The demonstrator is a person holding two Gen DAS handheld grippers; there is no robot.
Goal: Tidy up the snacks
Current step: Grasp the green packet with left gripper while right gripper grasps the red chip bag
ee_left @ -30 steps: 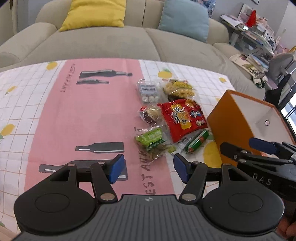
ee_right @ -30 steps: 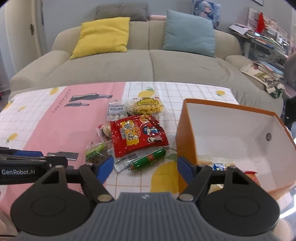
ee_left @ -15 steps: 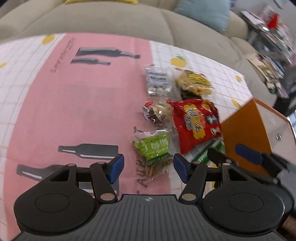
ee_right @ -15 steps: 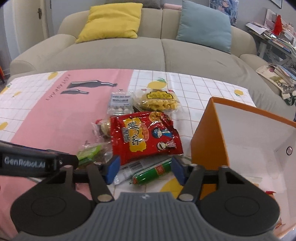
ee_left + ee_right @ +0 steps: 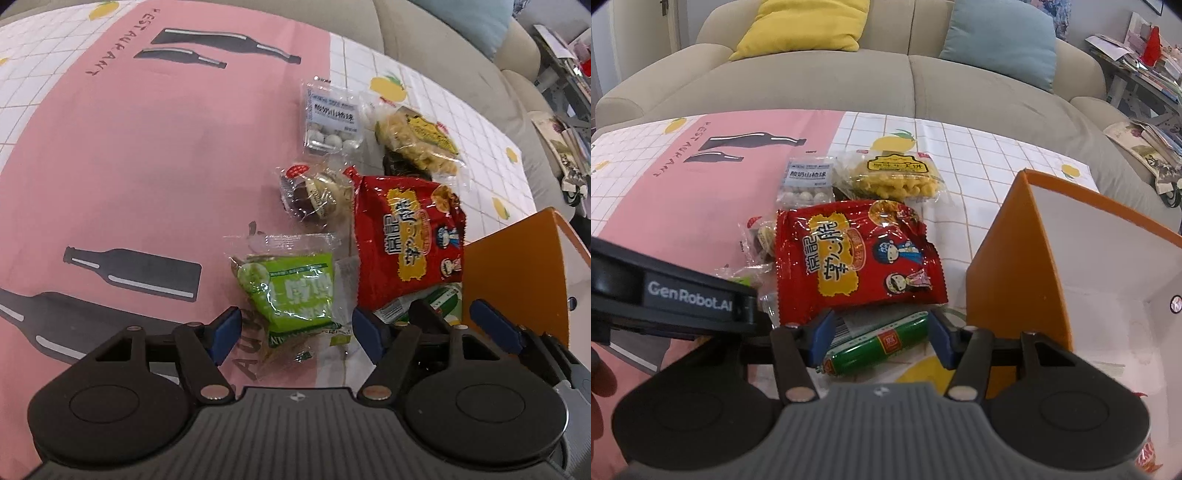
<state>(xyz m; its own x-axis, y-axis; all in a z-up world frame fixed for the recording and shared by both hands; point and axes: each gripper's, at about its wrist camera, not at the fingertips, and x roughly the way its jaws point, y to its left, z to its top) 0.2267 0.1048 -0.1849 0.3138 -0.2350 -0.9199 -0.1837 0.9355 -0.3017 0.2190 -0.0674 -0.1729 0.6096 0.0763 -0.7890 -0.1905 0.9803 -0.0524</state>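
Observation:
Several snacks lie on the patterned tablecloth (image 5: pixel 140 155). My left gripper (image 5: pixel 295 332) points steeply down, its jaws opening, with a green packet (image 5: pixel 291 291) between the blue pads, which do not press it. My right gripper (image 5: pixel 881 336) straddles a green sausage (image 5: pixel 875 345), which lies slantwise between its pads; I see no squeeze on it. The left wrist view shows the right gripper (image 5: pixel 456 317) beside the orange box (image 5: pixel 513 280), over the sausage (image 5: pixel 443 299). The red bag (image 5: pixel 857 254) lies just beyond both grippers.
A pack of white balls (image 5: pixel 807 184), a yellow snack pack (image 5: pixel 897 177) and a small clear-wrapped cake (image 5: pixel 317 195) lie behind the red bag (image 5: pixel 406 240). The orange box (image 5: pixel 1008 273) stands open at the right. A sofa (image 5: pixel 886 81) with cushions lies beyond the table.
Both grippers came down and closer to the snacks. The left one tilted downward over the green packet and its jaws widened. The right one's jaws narrowed around the green sausage.

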